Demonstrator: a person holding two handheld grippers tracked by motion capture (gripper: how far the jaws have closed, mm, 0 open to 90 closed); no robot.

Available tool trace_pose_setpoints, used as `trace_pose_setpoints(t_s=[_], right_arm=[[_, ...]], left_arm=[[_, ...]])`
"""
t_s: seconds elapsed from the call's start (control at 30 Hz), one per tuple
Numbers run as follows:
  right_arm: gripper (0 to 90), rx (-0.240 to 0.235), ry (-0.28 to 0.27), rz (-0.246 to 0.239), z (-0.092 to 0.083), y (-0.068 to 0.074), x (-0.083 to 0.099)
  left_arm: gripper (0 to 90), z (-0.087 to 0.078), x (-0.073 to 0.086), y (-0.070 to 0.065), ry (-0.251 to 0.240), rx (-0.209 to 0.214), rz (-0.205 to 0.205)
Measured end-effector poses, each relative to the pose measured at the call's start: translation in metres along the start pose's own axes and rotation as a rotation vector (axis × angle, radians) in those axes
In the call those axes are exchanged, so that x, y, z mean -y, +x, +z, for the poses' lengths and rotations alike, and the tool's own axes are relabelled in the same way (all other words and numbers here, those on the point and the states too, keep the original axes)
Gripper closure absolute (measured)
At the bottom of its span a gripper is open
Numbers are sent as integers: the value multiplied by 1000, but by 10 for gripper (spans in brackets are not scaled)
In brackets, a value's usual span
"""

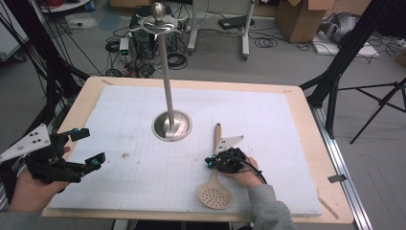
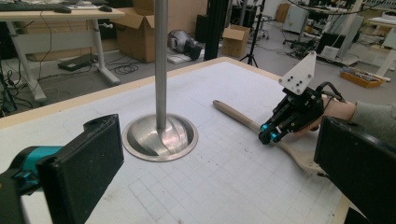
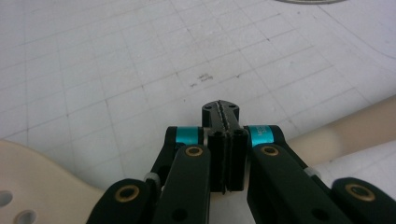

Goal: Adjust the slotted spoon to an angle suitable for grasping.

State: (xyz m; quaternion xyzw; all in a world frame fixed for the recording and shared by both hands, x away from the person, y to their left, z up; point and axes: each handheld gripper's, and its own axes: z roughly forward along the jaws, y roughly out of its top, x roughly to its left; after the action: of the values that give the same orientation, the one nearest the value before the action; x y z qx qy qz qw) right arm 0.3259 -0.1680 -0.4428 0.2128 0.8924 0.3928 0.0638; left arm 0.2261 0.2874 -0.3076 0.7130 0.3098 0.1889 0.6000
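A beige slotted spoon (image 1: 215,195) lies on the white mat (image 1: 268,120), its handle (image 2: 238,115) pointing away from me. My right gripper (image 1: 209,163) is shut, jaws pressed flat together with nothing between them, directly over the middle of the handle (image 3: 355,128); the perforated head (image 3: 28,186) shows at the lower left of the right gripper view. A metal hanging stand (image 1: 171,125) with a round base and tall pole stands mid-mat, with hooks at its top (image 1: 158,24). My left gripper (image 1: 88,146) is open at the mat's left edge, facing the stand (image 2: 159,135).
The mat sits on a wooden table (image 1: 306,143). Cables, cardboard boxes (image 1: 301,17) and tripod legs (image 1: 378,103) are on the floor beyond and to the right of the table.
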Motion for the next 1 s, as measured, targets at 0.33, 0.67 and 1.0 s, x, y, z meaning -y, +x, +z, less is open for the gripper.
trace_pose_setpoints(t_s=[0.33,0.67,1.0], right_arm=[[900,-13,13,-3,-13,-4,10],[900,-17,16,6,-27,-11,23],[900,-15,11,15,-38,-17,33]], left_arm=[[19,0,0,0,-3,0,-1],[18,-1,0,0,-2,1,-1],[18,-1,0,0,-5,2,-3]])
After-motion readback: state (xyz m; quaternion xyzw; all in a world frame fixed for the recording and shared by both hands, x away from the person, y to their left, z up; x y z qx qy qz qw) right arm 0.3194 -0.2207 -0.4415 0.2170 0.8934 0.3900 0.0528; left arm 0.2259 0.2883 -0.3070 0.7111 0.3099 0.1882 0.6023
